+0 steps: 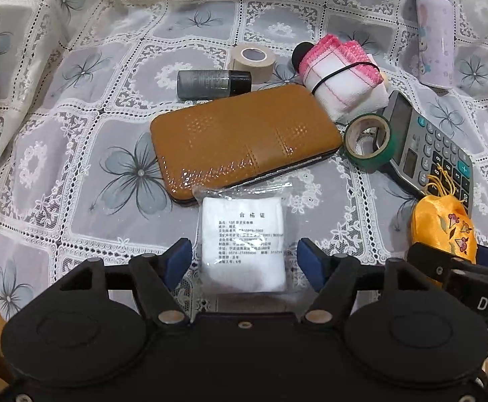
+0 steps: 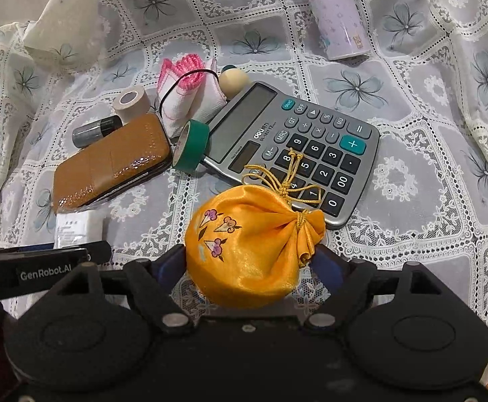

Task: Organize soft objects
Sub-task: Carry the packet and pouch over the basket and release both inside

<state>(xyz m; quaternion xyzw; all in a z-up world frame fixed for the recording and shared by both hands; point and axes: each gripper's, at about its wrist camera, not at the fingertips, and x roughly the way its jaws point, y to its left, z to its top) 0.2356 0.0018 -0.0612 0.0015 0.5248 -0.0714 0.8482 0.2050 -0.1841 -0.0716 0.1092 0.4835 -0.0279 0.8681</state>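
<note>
L gripper [image 1: 242, 254] sat low over the lace cloth [image 1: 76, 107], jaws apart w/ a clear gap each side of the gauze pack [image 1: 242, 244]. Pads weren't pressing it; the pack lay flat on the cloth in its plastic sleeve, just in front of the brown case [image 1: 244, 140], sleeve edge overlapping the case's near edge. Jaws straddled it squarely, prob. lined up for a pinch across the short sides, since the sleeve is slick and the wad inside should squash.

R gripper [image 2: 249, 261] had the yellow pouch [image 2: 247, 251] between its fingers [image 2: 168, 268], jaws fairly wide. Pouch bulged past both pads and looked to touch them, but whether it was gripped or only resting there I couldn't tell. Its drawstring [image 2: 287, 181] trailed onto the calculator [image 2: 310, 147], so a lift may drag the cord over the keys.

Other soft thing: pink-edged cloth bundle [image 1: 341, 77], tied w/ a black band, sat behind the case beside the green tape [image 1: 369, 140]. Hard stuff around it: tan tape [image 1: 249, 58], grey bottle [image 1: 213, 83], purple flask [image 1: 434, 30].

Judgement: early in the sort; pack and pouch in hand's reach, bundle untouched.
</note>
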